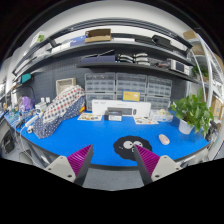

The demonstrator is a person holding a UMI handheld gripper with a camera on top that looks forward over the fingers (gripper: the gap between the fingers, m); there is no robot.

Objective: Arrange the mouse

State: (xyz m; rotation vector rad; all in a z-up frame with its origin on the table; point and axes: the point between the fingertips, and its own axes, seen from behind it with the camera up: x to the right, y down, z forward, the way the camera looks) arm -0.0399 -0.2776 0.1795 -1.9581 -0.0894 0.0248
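Note:
A small light-coloured mouse (164,139) lies on the blue table mat (95,132), to the right and beyond my fingers. A round black mouse pad (128,146) with a cartoon face sits just ahead of my right finger (148,160), partly covered by its tip. My gripper (113,158) hangs above the table's near edge, fingers wide apart with nothing between them. The left finger (79,159) shows its magenta pad over the blue mat.
A potted green plant (192,112) stands at the right of the table. A patterned bag (63,105) rests at the left. A black device (114,116) and a box (131,96) sit toward the back, under shelves (120,55) loaded with items.

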